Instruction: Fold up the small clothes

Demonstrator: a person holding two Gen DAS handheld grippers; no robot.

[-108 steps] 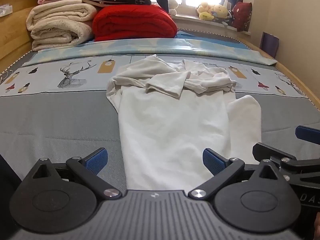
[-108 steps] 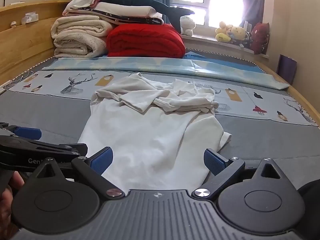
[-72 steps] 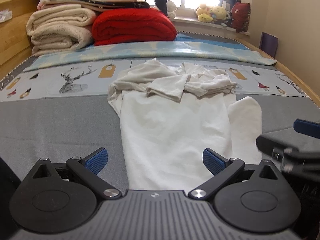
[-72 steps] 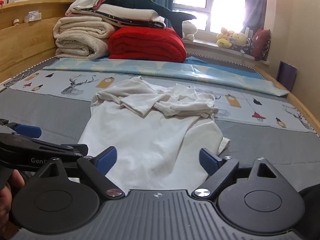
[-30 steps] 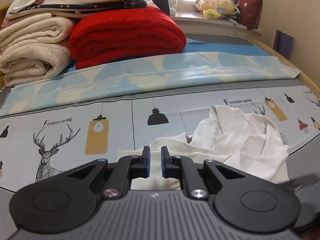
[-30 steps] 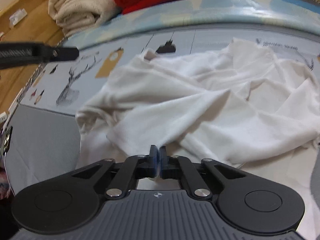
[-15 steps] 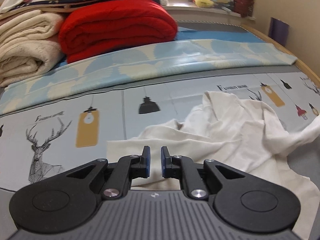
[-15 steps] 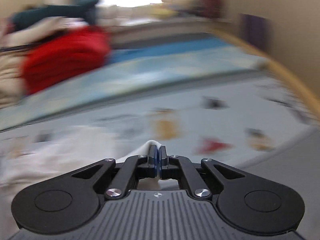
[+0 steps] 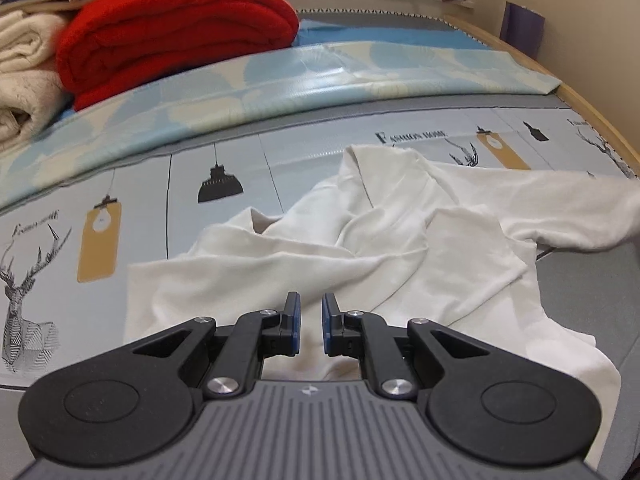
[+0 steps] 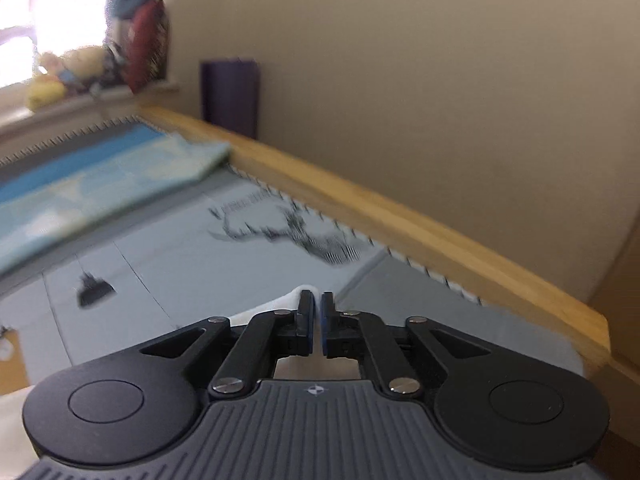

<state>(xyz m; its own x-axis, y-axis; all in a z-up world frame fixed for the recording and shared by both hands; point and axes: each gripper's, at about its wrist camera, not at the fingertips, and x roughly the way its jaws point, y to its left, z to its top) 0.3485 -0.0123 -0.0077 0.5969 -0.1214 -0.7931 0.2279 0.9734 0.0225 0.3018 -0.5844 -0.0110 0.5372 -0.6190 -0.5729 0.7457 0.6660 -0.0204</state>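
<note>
A white shirt [image 9: 384, 248] lies rumpled on the printed bedspread [image 9: 224, 160], with one sleeve [image 9: 560, 216] stretched out to the right. My left gripper [image 9: 311, 320] hovers over the shirt's near left part, its jaws a narrow gap apart with nothing visibly between them. My right gripper [image 10: 316, 320] is shut on the white sleeve end [image 10: 298, 294], which pokes out past the pads; it points toward the bed's right side.
A red folded blanket [image 9: 172, 24] and cream blankets [image 9: 24, 80] are stacked at the head of the bed. A wooden bed rail [image 10: 400, 216] runs along the right, with the wall [image 10: 440, 80] and a purple bag [image 10: 230, 96] behind it.
My right gripper has swung rightward with the sleeve, drawing it out across the bed. My left gripper's jaws have parted slightly and it sits a little lower over the shirt.
</note>
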